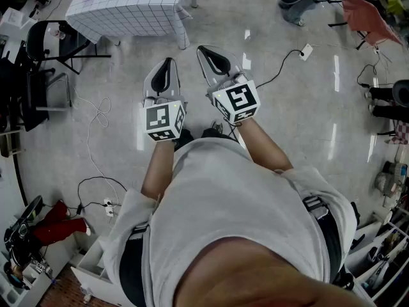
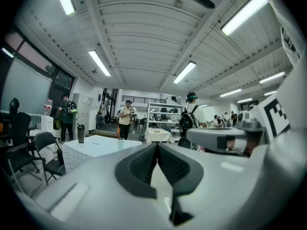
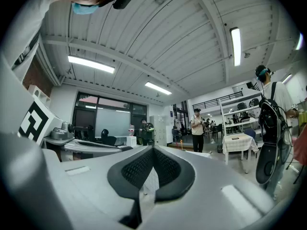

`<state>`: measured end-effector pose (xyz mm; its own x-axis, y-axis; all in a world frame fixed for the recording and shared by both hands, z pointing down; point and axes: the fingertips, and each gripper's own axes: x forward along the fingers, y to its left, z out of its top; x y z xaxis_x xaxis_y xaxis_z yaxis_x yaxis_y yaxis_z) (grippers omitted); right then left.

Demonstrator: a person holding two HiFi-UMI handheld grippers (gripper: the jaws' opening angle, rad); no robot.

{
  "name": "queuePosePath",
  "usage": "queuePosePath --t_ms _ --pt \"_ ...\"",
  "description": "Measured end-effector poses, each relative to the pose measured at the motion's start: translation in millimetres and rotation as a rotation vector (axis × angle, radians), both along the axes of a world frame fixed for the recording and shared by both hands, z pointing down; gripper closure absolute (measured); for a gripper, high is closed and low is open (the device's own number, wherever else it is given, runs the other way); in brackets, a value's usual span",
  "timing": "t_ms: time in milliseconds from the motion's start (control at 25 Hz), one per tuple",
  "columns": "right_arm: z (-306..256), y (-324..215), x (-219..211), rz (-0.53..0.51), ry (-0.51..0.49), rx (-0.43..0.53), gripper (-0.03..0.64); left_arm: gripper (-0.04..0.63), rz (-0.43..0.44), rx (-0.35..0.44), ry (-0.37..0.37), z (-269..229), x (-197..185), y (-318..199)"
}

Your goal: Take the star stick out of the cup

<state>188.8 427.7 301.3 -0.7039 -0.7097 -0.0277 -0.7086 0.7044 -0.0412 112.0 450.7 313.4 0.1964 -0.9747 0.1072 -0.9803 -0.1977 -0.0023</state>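
The right claw (image 3: 153,148) looks out level into a large hall. Its two dark ribbed pads (image 3: 136,168) are closed tip to tip with nothing between them. Through the slit below the tips shows a pale checked patch, perhaps a cloth. At the left edge is a cube (image 3: 33,123) with a black square marker. Farther off, a person in a cap (image 3: 197,128) stands near a cloth-covered surface (image 3: 237,142). A person with a dark backpack (image 3: 273,114) stands close at the right. Strip lights (image 3: 91,64) cross the ribbed ceiling.
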Motion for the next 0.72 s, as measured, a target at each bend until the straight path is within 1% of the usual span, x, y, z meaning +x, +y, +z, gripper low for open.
queuePosePath --t_ms 120,200,320,400,560,720 --pt "8.1 7.9 27.8 -0.009 -0.002 -0.019 0.618 0.592 -0.012 -0.029 0.020 11.4 27.2 11.8" --pt "14.3 6.1 41.8 -0.003 0.001 -0.031 0.618 0.592 -0.005 -0.050 0.009 19.6 43.7 11.3" --pt "23.1 7.3 51.4 -0.004 -0.008 -0.046 0.618 0.592 0.021 -0.067 -0.005 25.6 57.8 7.6" --pt "30.4 6.3 54.1 -0.008 -0.003 -0.053 0.618 0.592 0.030 -0.073 -0.004 30.7 61.7 2.7" --pt "44.5 -12.9 55.2 -0.002 -0.001 -0.088 0.617 0.592 0.032 -0.113 0.016 49.0 61.7 -17.5" --pt "59.7 -51.5 51.0 0.015 0.046 -0.130 0.617 0.592 0.047 -0.133 0.043 61.8 52.3 -62.0"
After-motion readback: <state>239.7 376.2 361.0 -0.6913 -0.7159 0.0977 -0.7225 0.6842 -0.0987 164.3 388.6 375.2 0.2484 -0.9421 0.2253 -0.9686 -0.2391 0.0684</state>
